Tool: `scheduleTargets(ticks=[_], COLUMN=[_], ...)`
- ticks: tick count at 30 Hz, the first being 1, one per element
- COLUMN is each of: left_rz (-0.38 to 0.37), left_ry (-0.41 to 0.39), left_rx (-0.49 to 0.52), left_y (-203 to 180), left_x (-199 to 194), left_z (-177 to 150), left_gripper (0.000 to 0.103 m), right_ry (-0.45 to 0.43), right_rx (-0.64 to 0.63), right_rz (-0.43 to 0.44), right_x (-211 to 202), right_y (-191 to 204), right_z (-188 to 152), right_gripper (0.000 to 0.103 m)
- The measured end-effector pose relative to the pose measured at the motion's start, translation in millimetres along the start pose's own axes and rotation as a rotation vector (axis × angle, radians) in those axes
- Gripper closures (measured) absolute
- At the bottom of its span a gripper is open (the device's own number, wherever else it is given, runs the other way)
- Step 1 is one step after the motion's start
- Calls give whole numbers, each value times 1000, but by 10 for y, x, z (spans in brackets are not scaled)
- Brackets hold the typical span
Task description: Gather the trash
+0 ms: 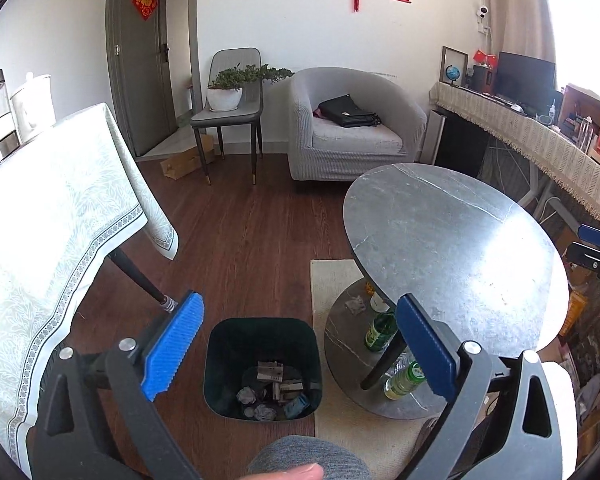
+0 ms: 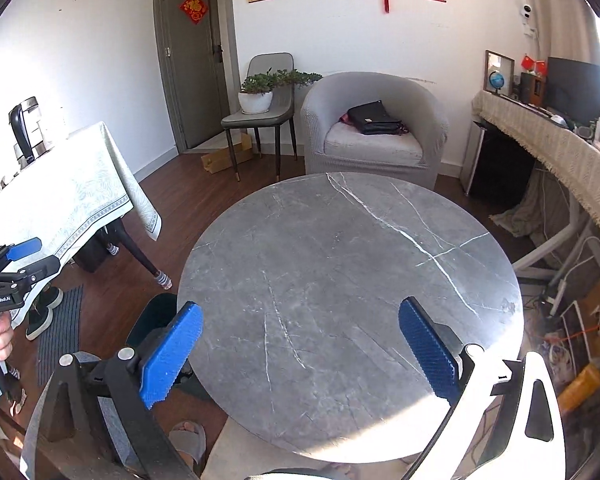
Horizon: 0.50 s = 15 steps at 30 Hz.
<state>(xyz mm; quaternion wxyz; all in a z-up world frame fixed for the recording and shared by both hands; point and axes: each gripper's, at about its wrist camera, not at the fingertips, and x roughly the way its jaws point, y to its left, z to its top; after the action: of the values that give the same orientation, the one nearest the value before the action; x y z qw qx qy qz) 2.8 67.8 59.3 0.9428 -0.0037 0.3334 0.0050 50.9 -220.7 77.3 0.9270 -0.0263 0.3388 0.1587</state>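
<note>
Left claw [image 1: 296, 344] gapes empty over the bin [image 1: 262, 368] beside the round surface [image 2: 352, 312]; right claw [image 2: 300, 352], likewise wide, sees only bare top.

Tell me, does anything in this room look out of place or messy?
A little. A flattened cardboard box lies on the floor by the chair legs, and a crumpled scrap sits on the round table's lower shelf beside upright bottles. The trash bin stands upright, rubbish inside. Nothing looks spilled or broken.
</note>
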Motion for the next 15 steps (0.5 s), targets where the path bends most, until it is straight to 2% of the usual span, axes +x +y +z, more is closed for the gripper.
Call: scheduleTargets(ticks=[6, 15], left_rz=[9, 13], left_ry=[12, 39], left_rx=[1, 0], left_y=[-94, -174], left_x=[82, 191], left_z=[-20, 41], left_gripper=[4, 4], right_ry=[-38, -20], right_rx=[4, -20], right_rz=[3, 19], right_x=[-211, -210], right_y=[-250, -295], right_z=[-95, -119], right_gripper=[4, 4])
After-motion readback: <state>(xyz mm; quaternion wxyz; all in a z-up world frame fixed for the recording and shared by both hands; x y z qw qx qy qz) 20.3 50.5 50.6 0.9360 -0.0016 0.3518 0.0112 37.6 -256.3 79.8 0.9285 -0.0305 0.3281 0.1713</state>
